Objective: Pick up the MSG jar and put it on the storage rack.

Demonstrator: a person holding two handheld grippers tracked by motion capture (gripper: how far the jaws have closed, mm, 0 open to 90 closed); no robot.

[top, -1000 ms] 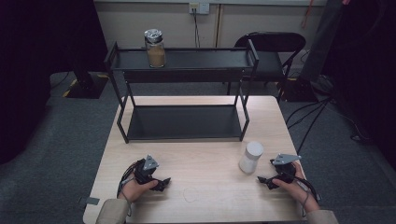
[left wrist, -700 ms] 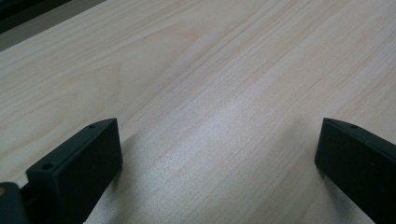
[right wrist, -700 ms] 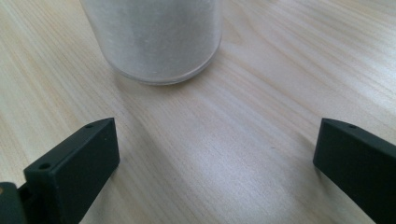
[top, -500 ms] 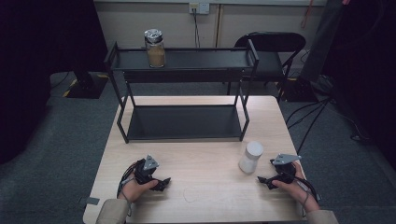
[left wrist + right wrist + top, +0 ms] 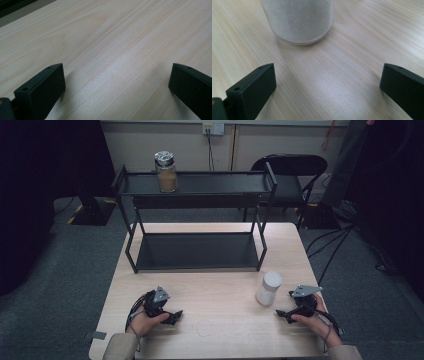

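Observation:
A white jar (image 5: pixel 269 288) with a white lid stands on the wooden table (image 5: pixel 220 285) at the front right; its base (image 5: pixel 298 20) sits just ahead of my right gripper's jaws. My right gripper (image 5: pixel 281 314) rests on the table a short way right of the jar, open and empty (image 5: pixel 328 90). At the front left my left gripper (image 5: pixel 176 315) rests on the table, open, with bare wood between its jaws (image 5: pixel 117 90). A glass jar of brown stuff with a foil-like lid (image 5: pixel 165 171) stands on the top shelf of the black two-tier rack (image 5: pixel 197 222).
The rack takes up the far half of the table; its lower shelf (image 5: pixel 197 251) is bare. A black chair (image 5: pixel 290 170) stands behind the table at the right. Cables (image 5: pixel 330 250) lie on the floor to the right. A faint ring mark (image 5: pixel 205 328) shows near the front edge.

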